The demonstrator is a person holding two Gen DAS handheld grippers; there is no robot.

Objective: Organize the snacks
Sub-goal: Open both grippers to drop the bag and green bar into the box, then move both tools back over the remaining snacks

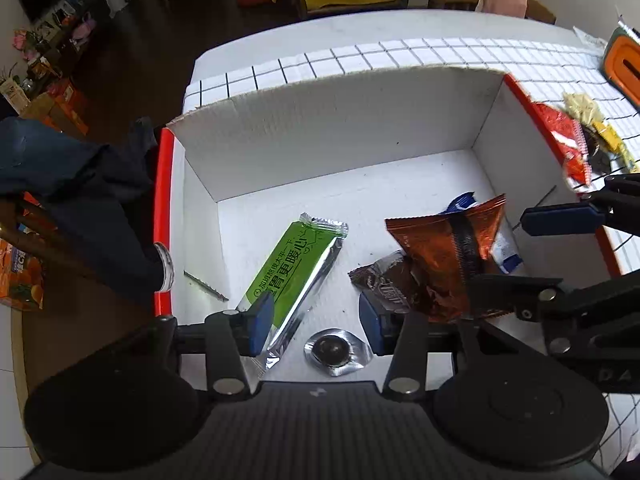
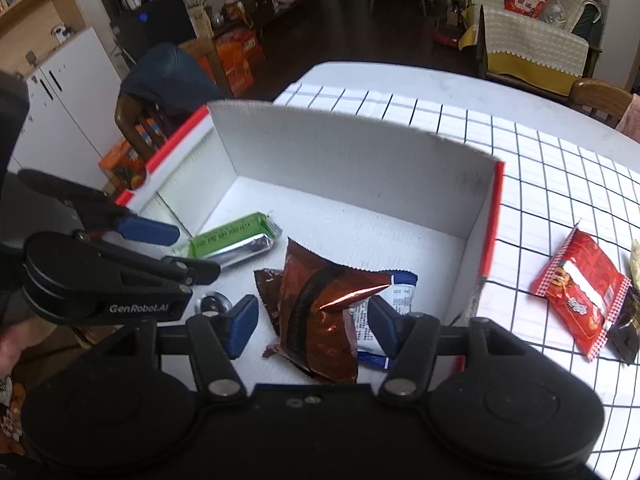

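Our right gripper stands with its jaws parted over the white box, and the copper-brown packet lies between its blue pads, touching neither that we can see. Under that packet, on the box floor, lie a dark brown wrapper and a blue-and-white packet. Our left gripper is also released: its jaws straddle the lower end of the green bar, with a round foil-wrapped sweet just below them inside the box. Outside the box, beyond its right wall, a red packet rests on the checked cloth.
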